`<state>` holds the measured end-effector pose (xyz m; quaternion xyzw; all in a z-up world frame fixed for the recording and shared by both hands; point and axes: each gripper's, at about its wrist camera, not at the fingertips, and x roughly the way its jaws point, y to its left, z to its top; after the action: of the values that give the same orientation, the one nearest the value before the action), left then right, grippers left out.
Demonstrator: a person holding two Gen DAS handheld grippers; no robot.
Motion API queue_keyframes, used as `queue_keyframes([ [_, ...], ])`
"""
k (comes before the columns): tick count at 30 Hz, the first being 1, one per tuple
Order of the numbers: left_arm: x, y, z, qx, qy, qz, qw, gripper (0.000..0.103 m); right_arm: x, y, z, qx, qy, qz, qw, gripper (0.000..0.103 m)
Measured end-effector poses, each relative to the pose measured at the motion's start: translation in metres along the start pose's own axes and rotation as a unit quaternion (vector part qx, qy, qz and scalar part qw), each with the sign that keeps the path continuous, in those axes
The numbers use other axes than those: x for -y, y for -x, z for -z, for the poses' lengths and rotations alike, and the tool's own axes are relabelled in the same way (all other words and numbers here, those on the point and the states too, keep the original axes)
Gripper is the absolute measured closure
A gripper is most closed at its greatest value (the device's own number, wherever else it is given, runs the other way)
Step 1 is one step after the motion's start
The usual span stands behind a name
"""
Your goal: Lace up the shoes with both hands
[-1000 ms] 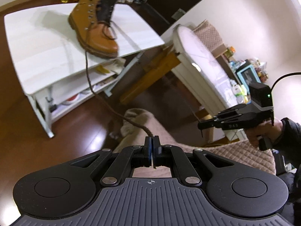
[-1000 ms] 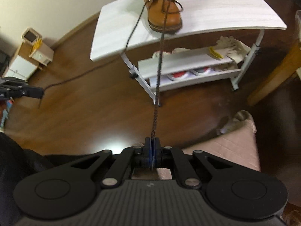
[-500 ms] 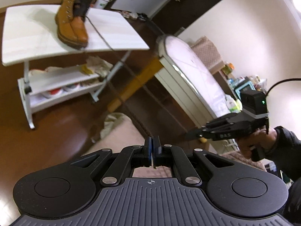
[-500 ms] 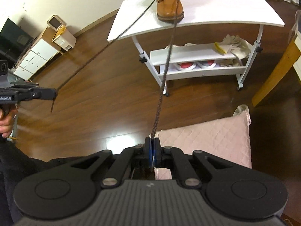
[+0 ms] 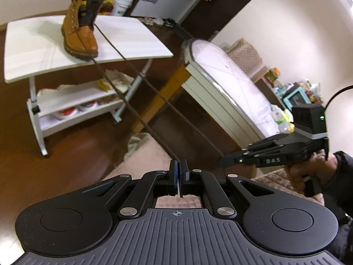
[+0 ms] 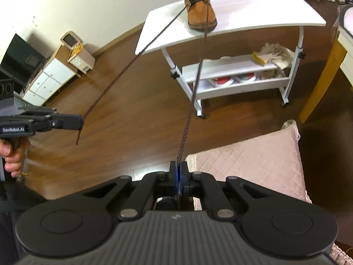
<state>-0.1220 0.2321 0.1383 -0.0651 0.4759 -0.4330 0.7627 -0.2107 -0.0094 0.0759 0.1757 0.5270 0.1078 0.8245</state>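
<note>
A tan lace-up boot (image 5: pixel 80 36) (image 6: pixel 200 14) stands upright on a white table (image 5: pixel 132 35) (image 6: pixel 264 15), far from both grippers. Two ends of its dark brown lace run taut from the boot across the room. My left gripper (image 5: pixel 178 165) is shut on one lace end (image 5: pixel 132 103). The right gripper (image 6: pixel 180 166) is shut on the other lace end (image 6: pixel 194 92). In the right wrist view the left gripper (image 6: pixel 80 121) shows at the left edge with a short lace tail hanging from it. In the left wrist view the right gripper (image 5: pixel 222 162) sits at the right, held by a hand (image 5: pixel 313 172).
The table has lower shelves (image 6: pixel 231 68) with cloth, gloves and red-and-white discs. A pink quilted cushion (image 6: pixel 253 161) lies on the dark wood floor below the grippers. A white bed (image 5: pixel 225 84) stands to the right, a white drawer unit (image 6: pixel 48 81) and a small bin (image 6: pixel 75 50) by the wall.
Both grippers have drawn back from the table with the lace ends. The boot looks smaller and farther, and the slack laces have pulled straight.
</note>
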Motion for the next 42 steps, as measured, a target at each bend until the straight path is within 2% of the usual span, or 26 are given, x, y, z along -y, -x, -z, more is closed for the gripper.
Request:
queue_keyframes([
  [4,0.018,-0.001,-0.014,0.040,-0.026,-0.058,0.9972,0.102,-0.006,0.013,-0.006,0.060,-0.001,0.019,0.998,0.101],
  [7,0.041,-0.001,-0.030,0.070,-0.069,-0.101,0.9900,0.102,-0.021,0.024,-0.012,0.108,0.021,0.045,0.993,0.101],
  [10,0.057,-0.002,-0.045,0.092,-0.097,-0.130,0.9825,0.102,-0.044,0.037,-0.026,0.161,0.061,0.071,0.983,0.101],
  [13,0.070,0.002,-0.058,0.115,-0.118,-0.172,0.9713,0.102,-0.056,0.044,-0.043,0.192,0.076,0.081,0.975,0.101],
  [14,0.072,0.002,-0.064,0.123,-0.120,-0.198,0.9651,0.102,-0.059,0.044,-0.050,0.198,0.077,0.084,0.974,0.101],
  [19,0.069,0.007,-0.072,0.141,-0.097,-0.264,0.9492,0.101,-0.074,0.045,-0.081,0.240,0.083,0.102,0.962,0.101],
  [22,0.065,0.007,-0.072,0.140,-0.086,-0.276,0.9472,0.101,-0.082,0.039,-0.090,0.248,0.096,0.117,0.957,0.101],
  [28,0.063,0.010,-0.073,0.143,-0.082,-0.277,0.9465,0.101,-0.081,0.031,-0.096,0.241,0.103,0.107,0.959,0.101],
  [31,0.057,0.009,-0.077,0.142,-0.080,-0.269,0.9491,0.101,-0.079,0.028,-0.099,0.240,0.105,0.105,0.959,0.101],
  [37,0.022,0.015,-0.103,0.142,-0.082,-0.269,0.9491,0.101,-0.062,0.026,-0.116,0.243,0.087,0.103,0.960,0.101],
  [40,-0.009,0.024,-0.129,0.152,-0.081,-0.290,0.9416,0.101,-0.034,0.032,-0.140,0.254,0.071,0.136,0.955,0.101],
  [42,-0.050,0.039,-0.173,0.179,-0.084,-0.326,0.9245,0.101,-0.007,0.042,-0.171,0.276,0.057,0.185,0.941,0.101],
])
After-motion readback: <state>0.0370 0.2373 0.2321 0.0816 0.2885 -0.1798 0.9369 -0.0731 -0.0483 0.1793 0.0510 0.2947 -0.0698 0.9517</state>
